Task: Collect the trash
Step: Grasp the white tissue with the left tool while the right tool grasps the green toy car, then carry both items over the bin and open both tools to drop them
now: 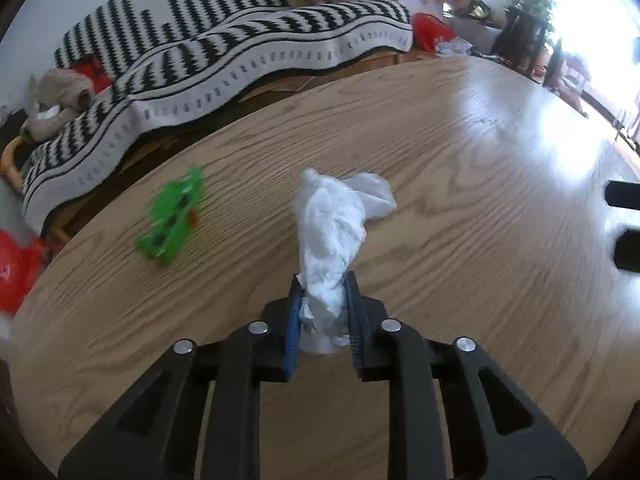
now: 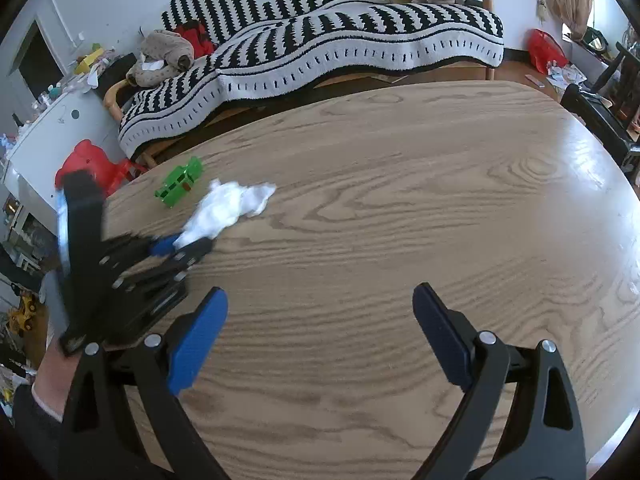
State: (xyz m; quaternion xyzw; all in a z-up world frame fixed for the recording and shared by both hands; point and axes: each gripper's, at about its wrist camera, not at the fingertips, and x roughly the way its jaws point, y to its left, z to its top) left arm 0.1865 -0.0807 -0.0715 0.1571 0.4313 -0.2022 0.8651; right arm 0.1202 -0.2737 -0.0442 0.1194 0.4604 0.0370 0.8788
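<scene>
A crumpled white tissue [image 1: 334, 232] lies on the wooden table [image 1: 460, 184], its near end pinched between the blue pads of my left gripper [image 1: 323, 280], which is shut on it. The right wrist view shows the same white tissue [image 2: 224, 210] at the left, with the left gripper [image 2: 188, 246] clamped on its near end and a person's hand behind it. My right gripper [image 2: 320, 300] hangs over bare wood nearer the front, its jaws wide apart and empty. Its dark fingertips [image 1: 624, 196] show at the right edge of the left wrist view.
A green toy car [image 1: 172, 220] [image 2: 180, 186] sits near the table's left edge, left of the tissue. Behind the table stands a sofa [image 2: 320, 40] under a black-and-white striped blanket. A red plastic stool [image 2: 90, 166] is on the floor at the left.
</scene>
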